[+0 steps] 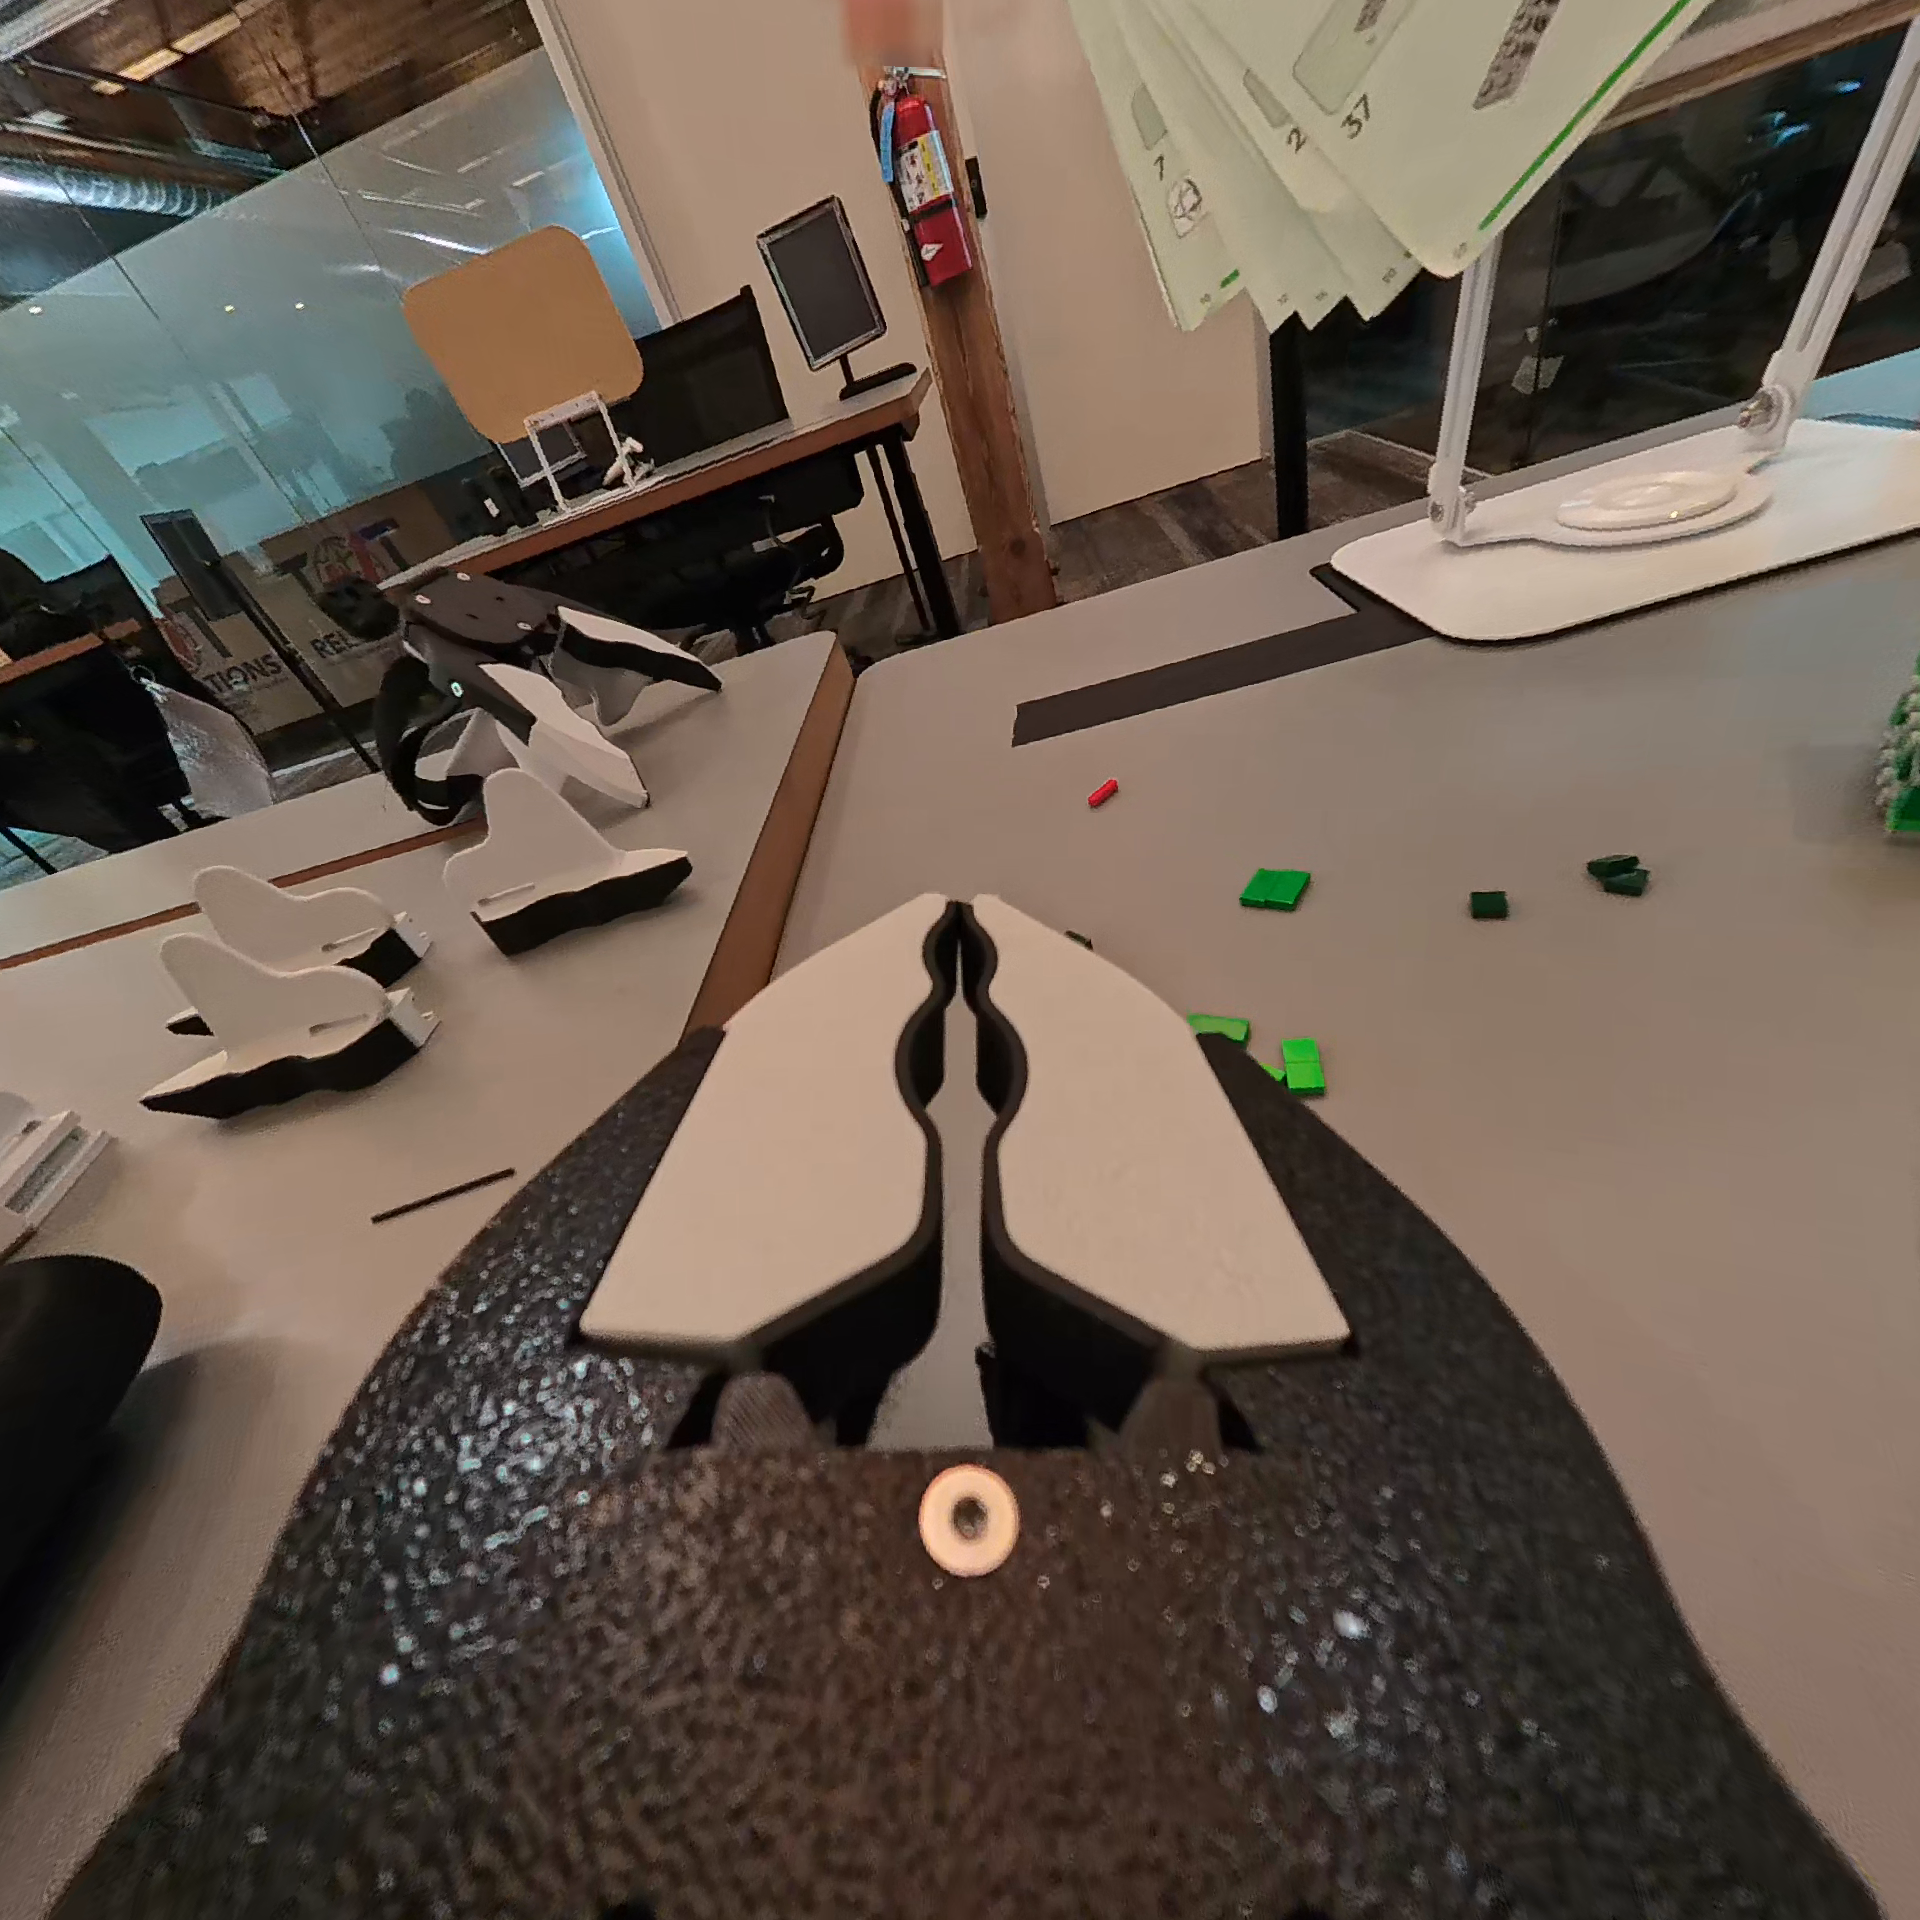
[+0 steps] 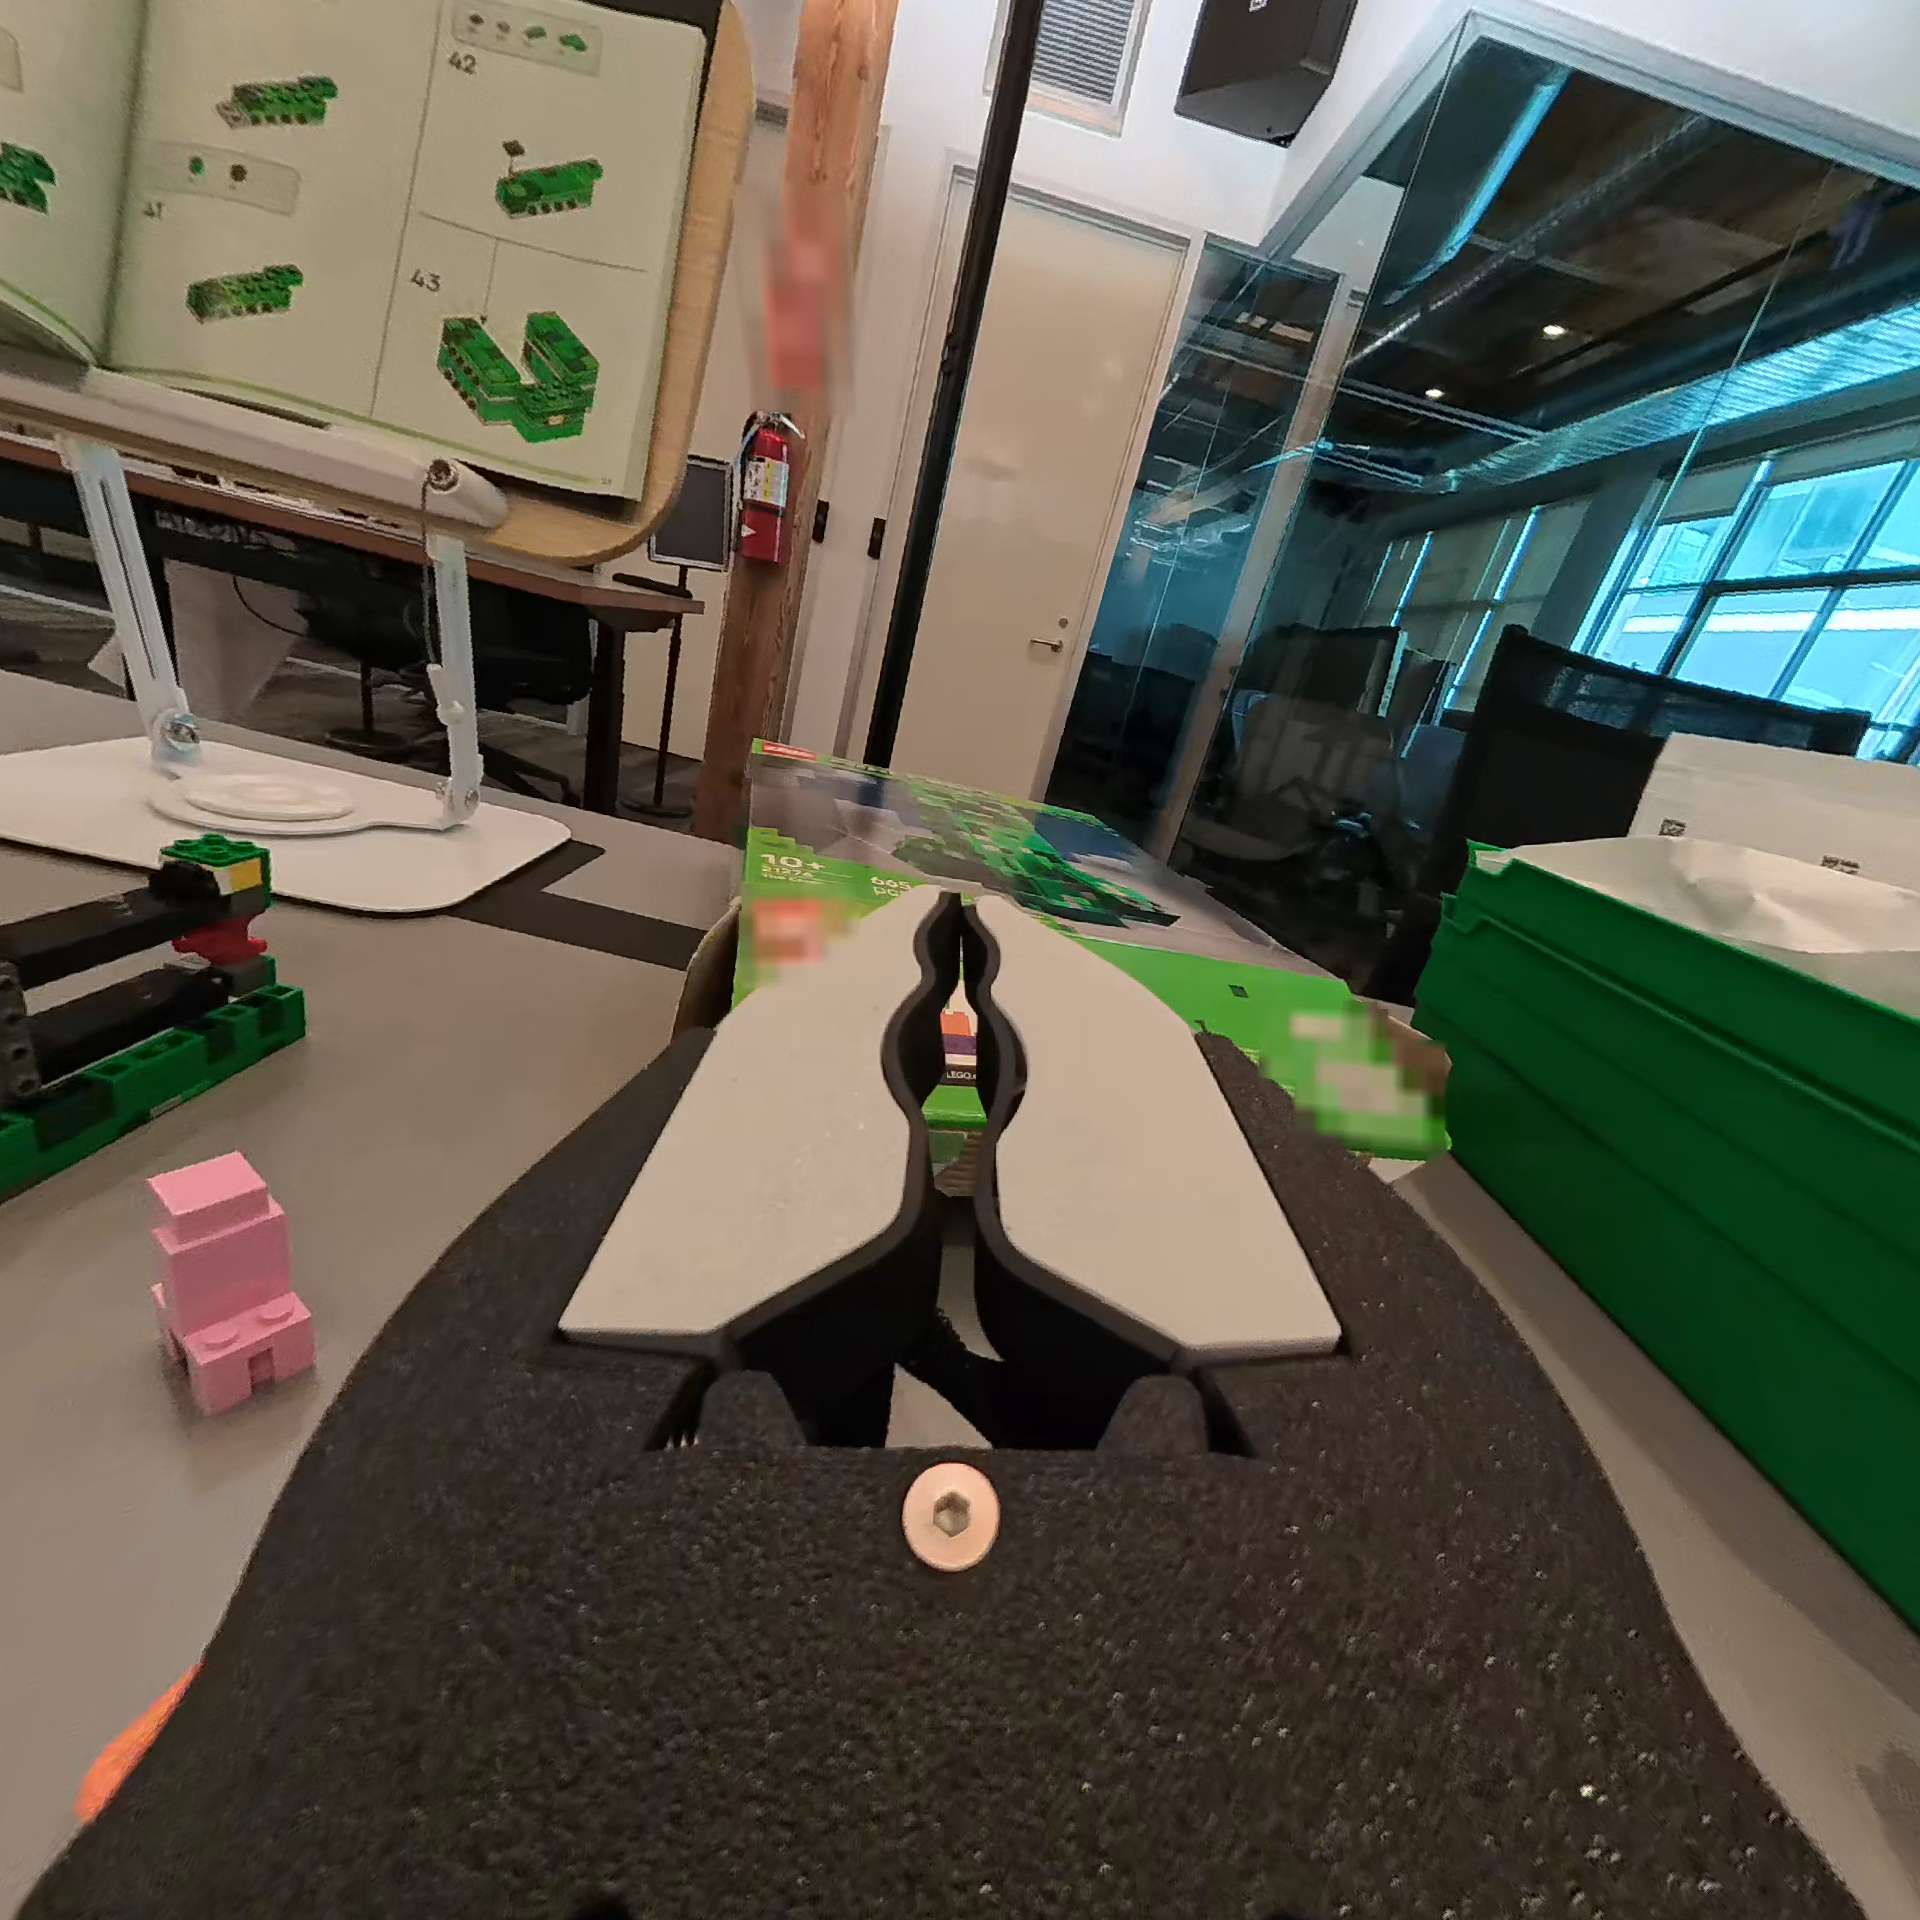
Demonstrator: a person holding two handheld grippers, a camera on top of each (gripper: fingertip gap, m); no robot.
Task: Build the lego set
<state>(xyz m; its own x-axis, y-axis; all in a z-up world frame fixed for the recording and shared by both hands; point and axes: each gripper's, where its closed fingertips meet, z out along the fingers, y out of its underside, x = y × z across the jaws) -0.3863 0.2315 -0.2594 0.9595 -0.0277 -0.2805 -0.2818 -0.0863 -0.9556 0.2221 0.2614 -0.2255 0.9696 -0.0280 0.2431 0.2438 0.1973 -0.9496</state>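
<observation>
Both tongs narrow and empty: left tongs [image 1: 958, 914], right tongs [image 2: 961, 906]. Loose green tiles [image 1: 1274, 889] scattered far right on bench [image 1: 1455, 1195]; half-built model [image 2: 135, 987] at left, seemingly unfinished. Check booklet [image 2: 416, 239], then spread left tongs and pinch one tile squarely by edges.

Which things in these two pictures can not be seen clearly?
- Left wrist view: some green bricks are partly hidden behind the left gripper.
- Left wrist view: the green build is cut off by the right edge.
- Right wrist view: the box front is hidden behind the right gripper.
</observation>
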